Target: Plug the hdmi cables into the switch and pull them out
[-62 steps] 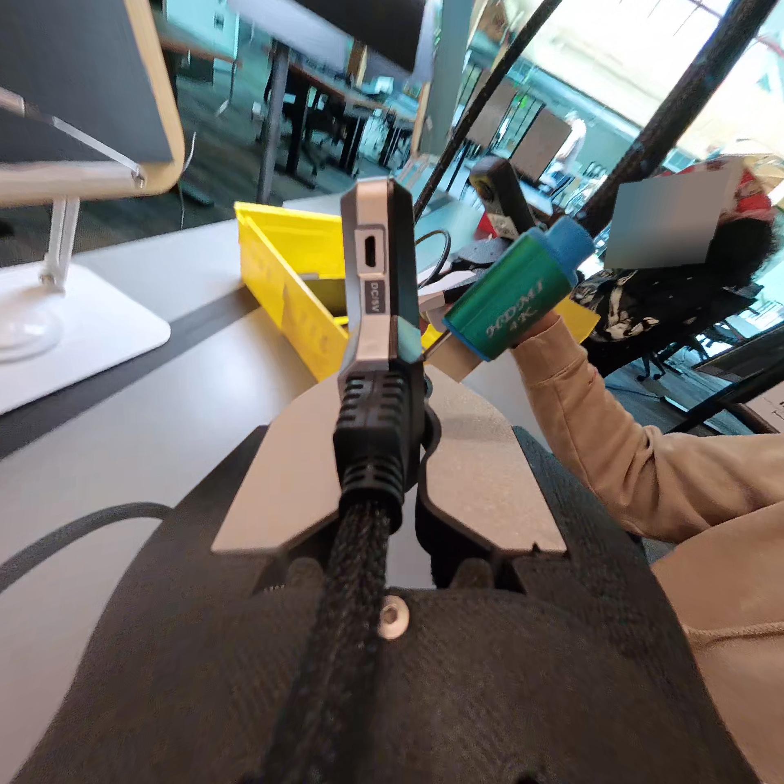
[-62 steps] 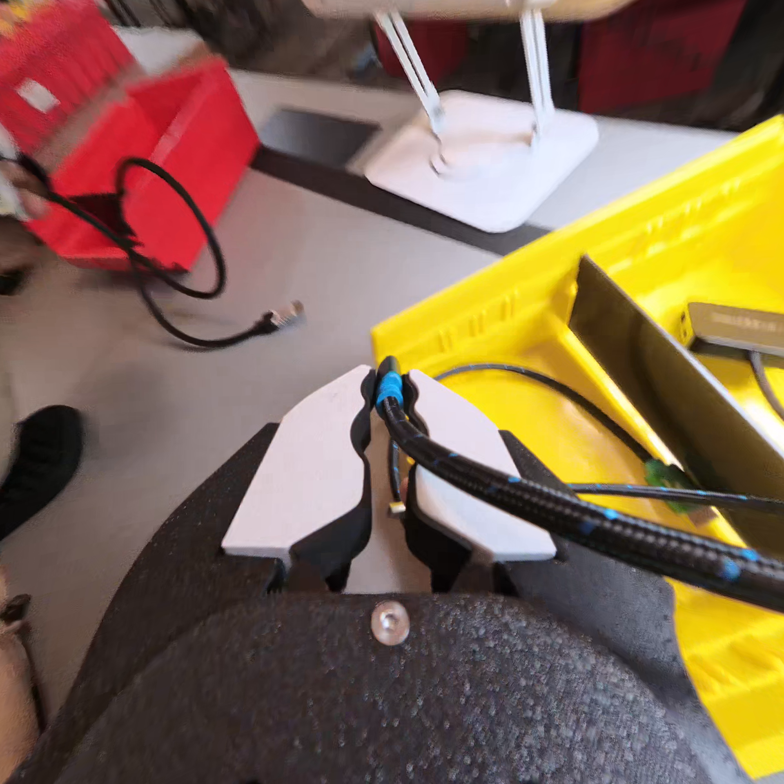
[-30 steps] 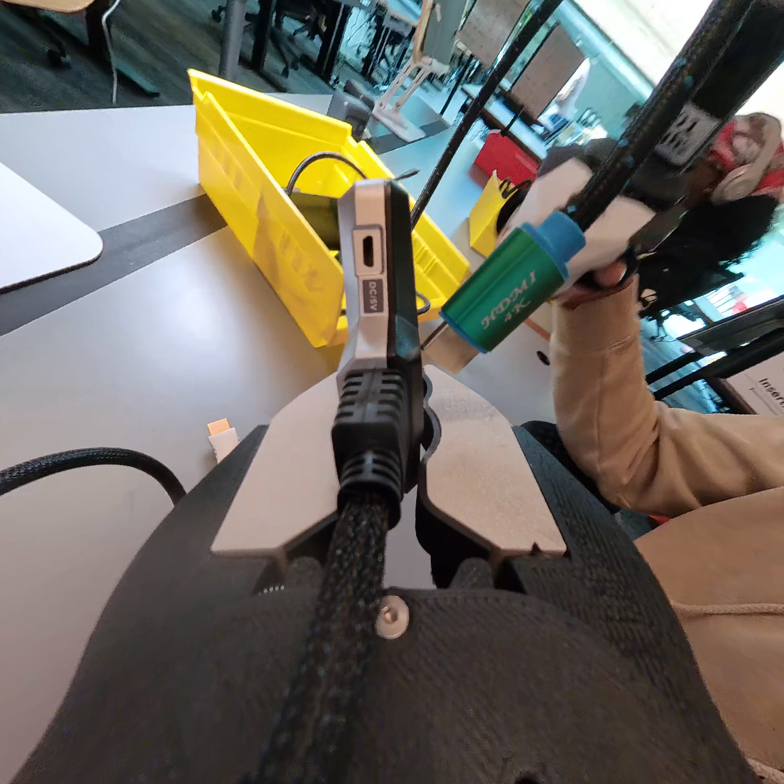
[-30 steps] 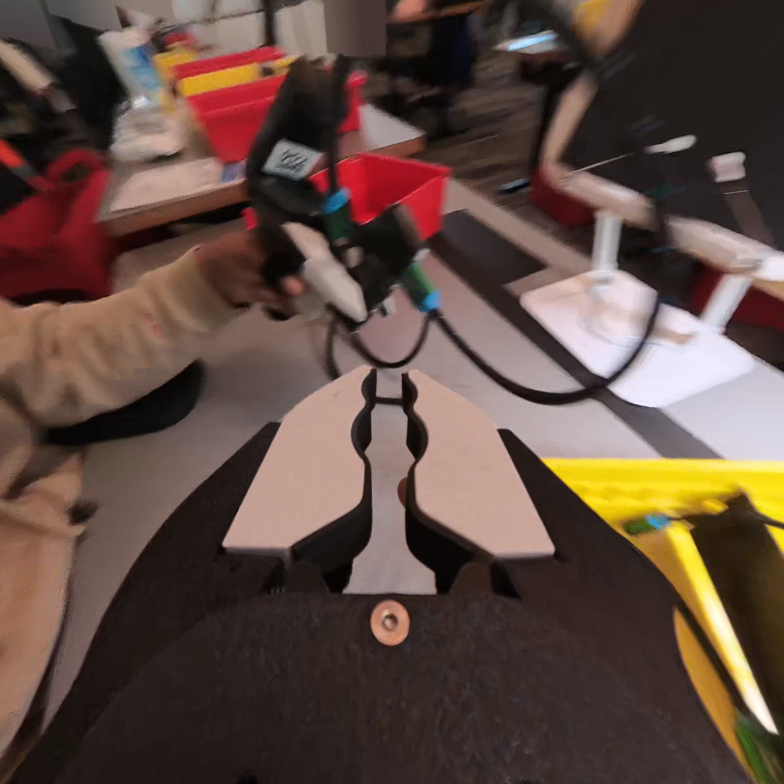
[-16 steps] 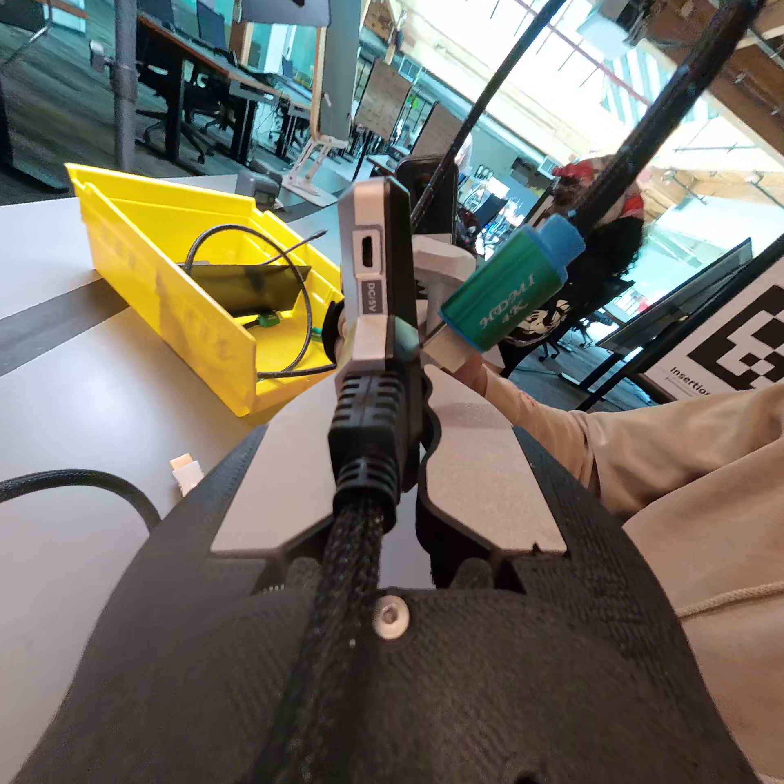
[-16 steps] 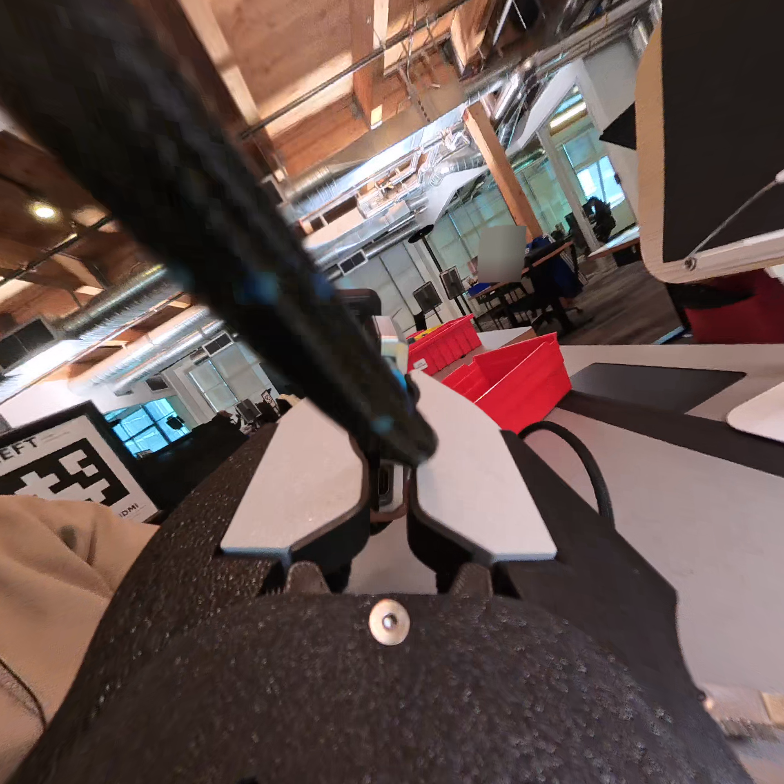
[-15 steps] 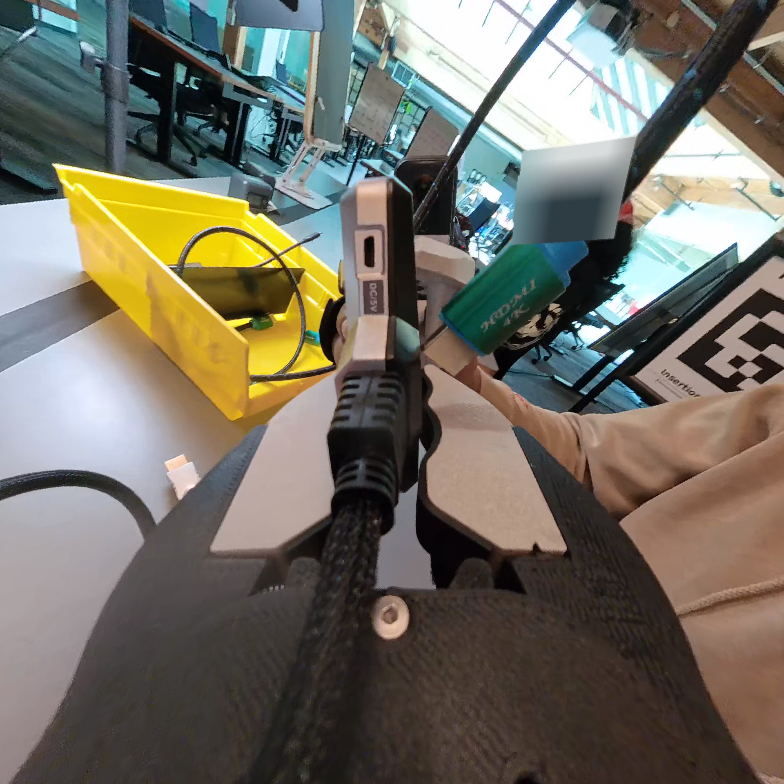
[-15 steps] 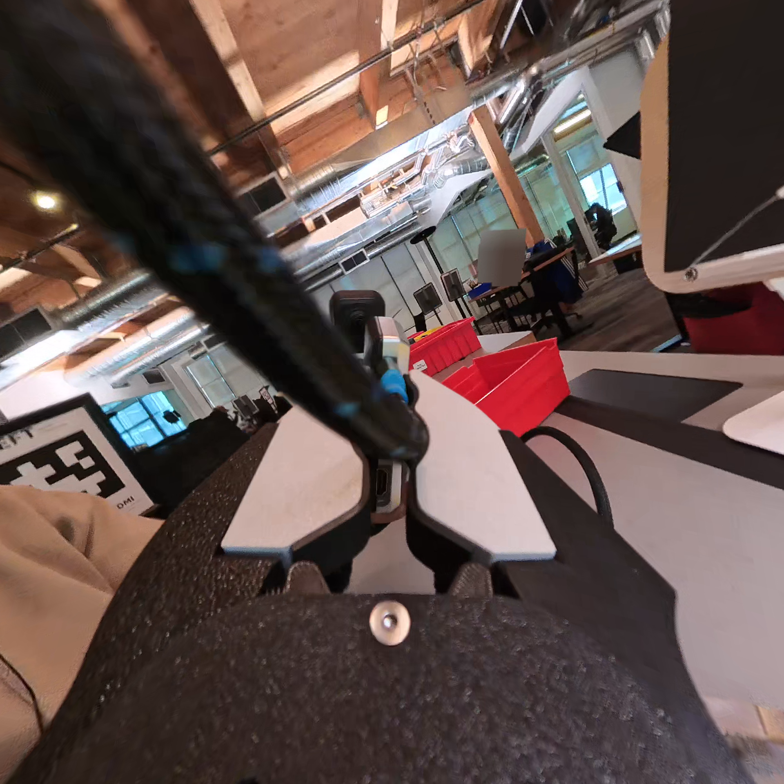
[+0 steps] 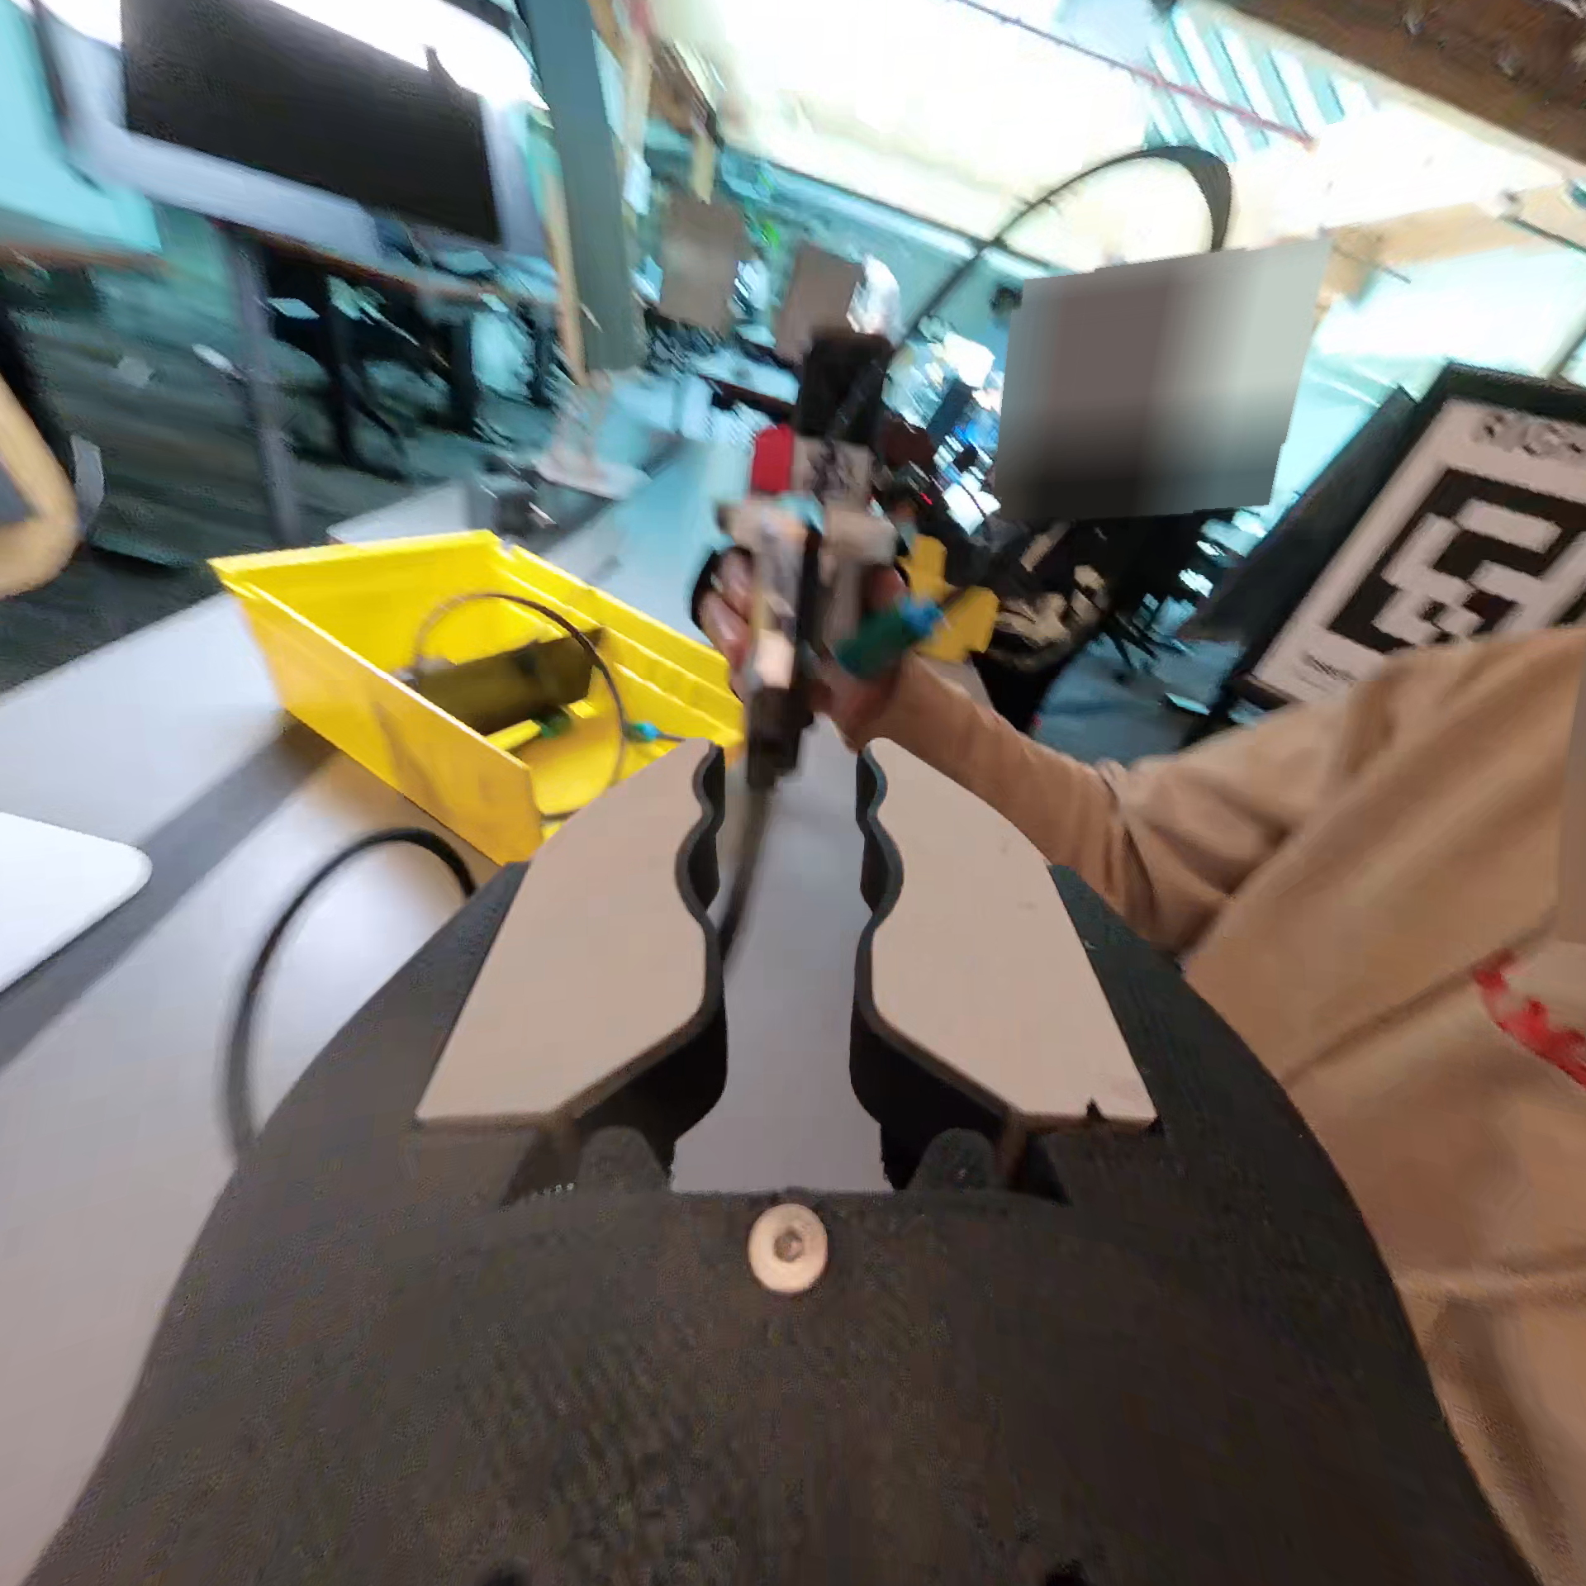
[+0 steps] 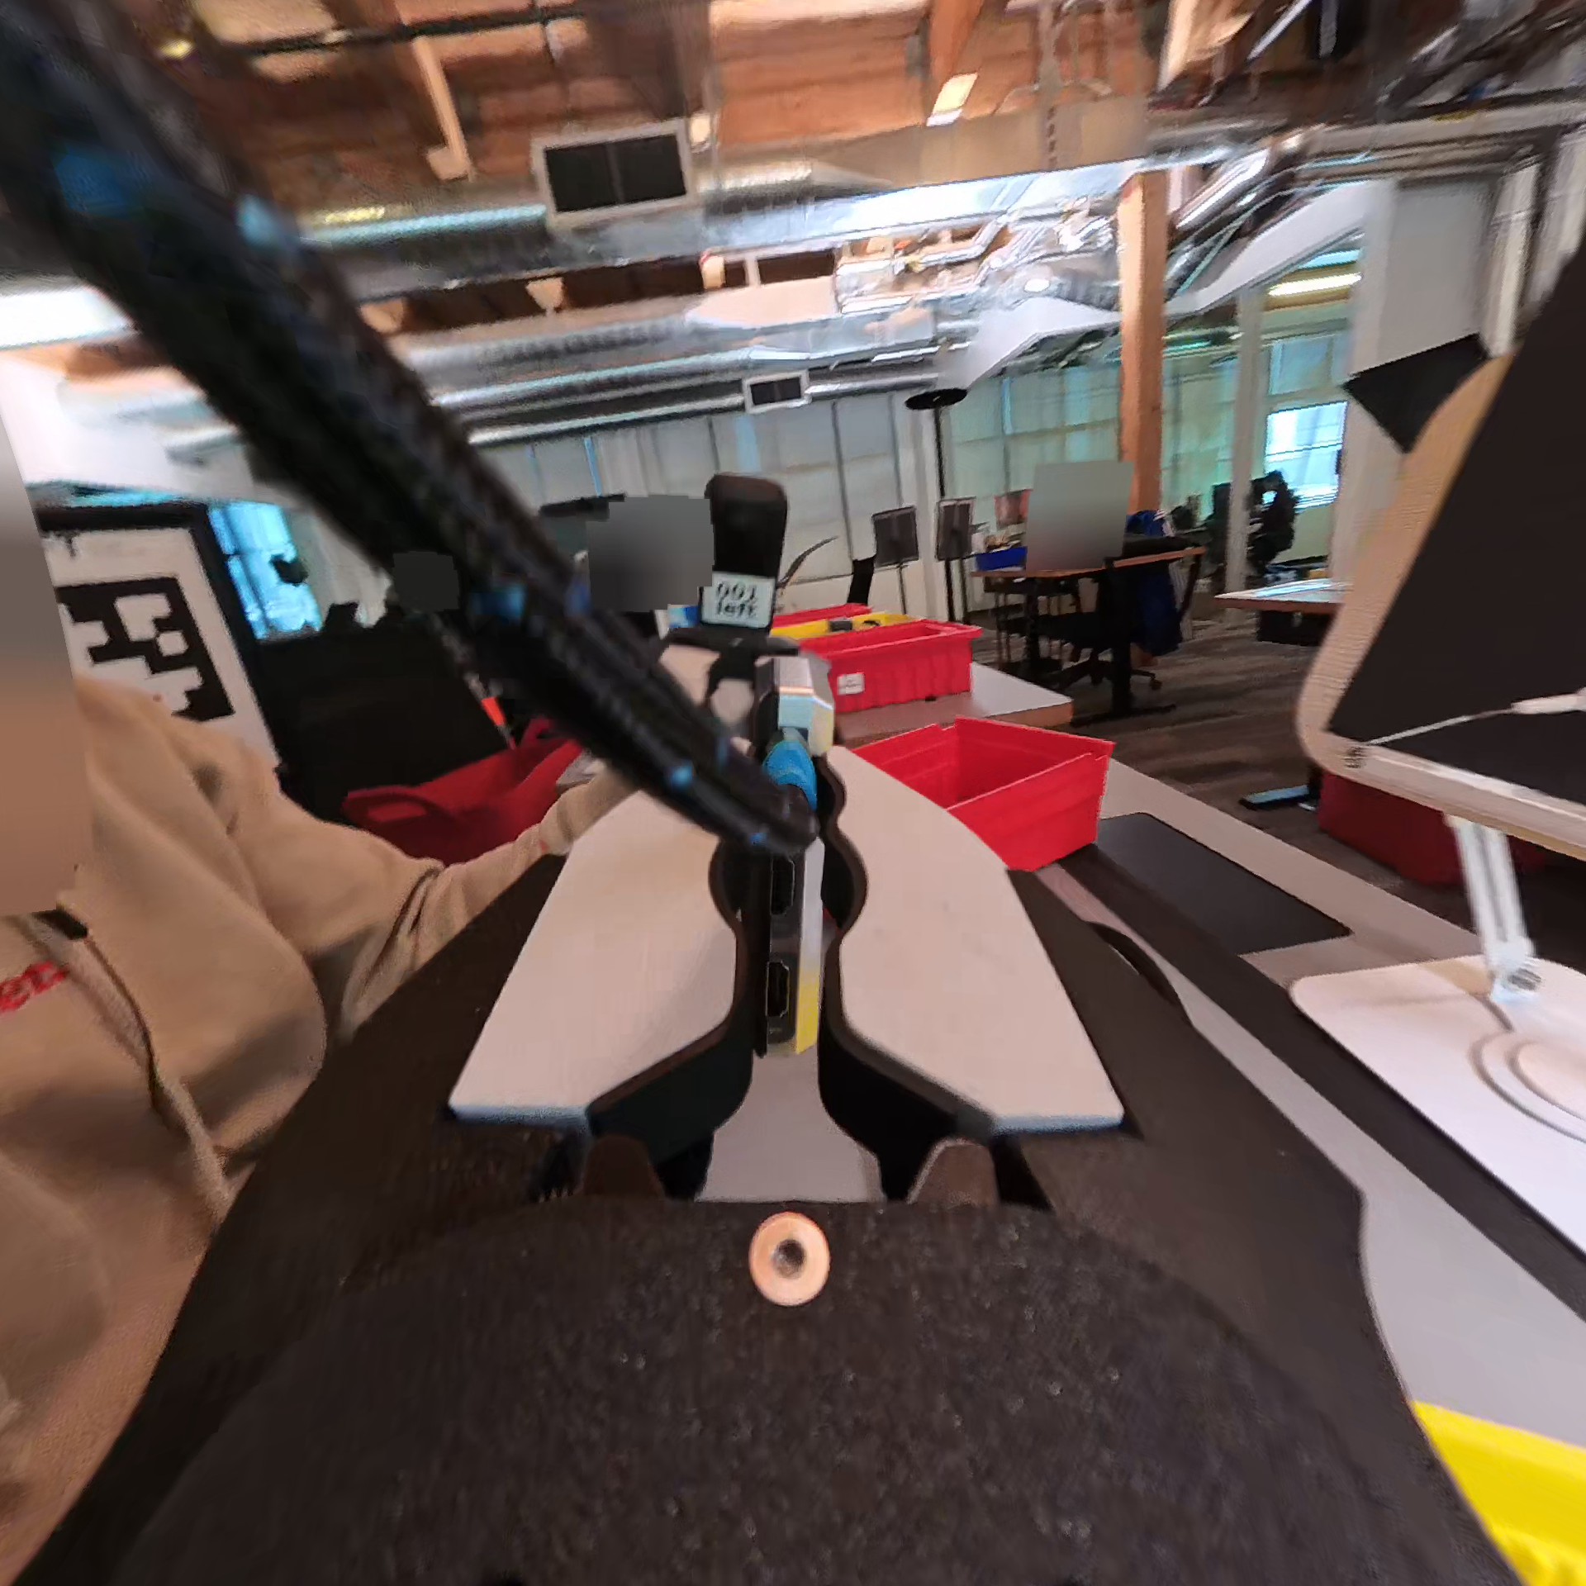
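left gripper [image 9: 785,755] spread, empty | right gripper [image 10: 789,772] pinching switch [image 10: 794,944], long axis along fingers

The left wrist view is smeared by motion: the far right tool [image 9: 794,652] and the slim silver switch box [image 9: 777,601] it carries are blurred, so the grip cannot be judged there. The green-and-blue plug [image 9: 884,633] is a vague blob. The yellow plastic bin [image 9: 446,687] hides its contents' detail. In the right wrist view, the thick black braided cable [image 10: 343,412] runs off the top-left corner, masking the switch box's upper end.
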A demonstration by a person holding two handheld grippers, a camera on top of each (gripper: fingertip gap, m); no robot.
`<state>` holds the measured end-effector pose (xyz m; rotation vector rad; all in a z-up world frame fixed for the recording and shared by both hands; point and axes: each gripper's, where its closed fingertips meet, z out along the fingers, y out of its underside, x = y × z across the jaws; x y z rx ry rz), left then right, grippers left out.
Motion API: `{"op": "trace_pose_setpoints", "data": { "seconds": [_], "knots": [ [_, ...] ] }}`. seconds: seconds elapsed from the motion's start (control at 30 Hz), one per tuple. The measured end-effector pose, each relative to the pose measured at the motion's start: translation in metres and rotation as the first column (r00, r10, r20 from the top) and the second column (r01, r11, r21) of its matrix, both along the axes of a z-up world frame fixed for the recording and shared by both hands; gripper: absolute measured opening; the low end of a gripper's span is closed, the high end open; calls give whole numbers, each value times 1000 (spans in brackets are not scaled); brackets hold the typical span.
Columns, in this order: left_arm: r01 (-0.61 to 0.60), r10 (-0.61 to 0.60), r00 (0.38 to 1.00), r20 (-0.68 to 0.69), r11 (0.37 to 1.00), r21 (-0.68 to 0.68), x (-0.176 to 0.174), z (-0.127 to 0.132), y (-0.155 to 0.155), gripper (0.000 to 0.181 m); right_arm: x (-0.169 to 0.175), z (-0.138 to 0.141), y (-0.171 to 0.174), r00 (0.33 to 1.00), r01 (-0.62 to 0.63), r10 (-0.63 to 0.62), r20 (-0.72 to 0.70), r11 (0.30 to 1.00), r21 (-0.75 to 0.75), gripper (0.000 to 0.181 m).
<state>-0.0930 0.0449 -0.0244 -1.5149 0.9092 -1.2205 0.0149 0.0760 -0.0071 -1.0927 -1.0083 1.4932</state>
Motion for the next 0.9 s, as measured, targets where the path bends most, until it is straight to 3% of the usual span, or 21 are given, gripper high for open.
{"op": "trace_pose_setpoints", "data": {
  "seconds": [0.1,0.27,0.4,0.47,0.63,0.9],
  "knots": [
    [-73,75,997,-36,996,53,-2,-2,7,31,-27,-13,-20,994,-96,95,49,995,26,12],
    [72,-64,975,-215,997,28,29,-35,-12,35,-57,-33,-38,981,-179,177,83,984,19,12],
    [106,-96,964,-249,994,27,50,-49,-11,23,-61,-37,-36,983,-164,162,90,986,16,11],
    [83,-71,966,-248,996,40,53,-50,-6,22,-60,-37,-32,987,-136,134,92,990,20,12],
    [134,-141,952,-272,990,-46,50,-59,-12,22,-58,-50,-35,971,-149,132,199,986,70,12],
    [146,-159,954,-255,987,-71,51,-59,-14,22,-57,-50,-36,969,-149,130,209,986,80,12]
  ]
}}
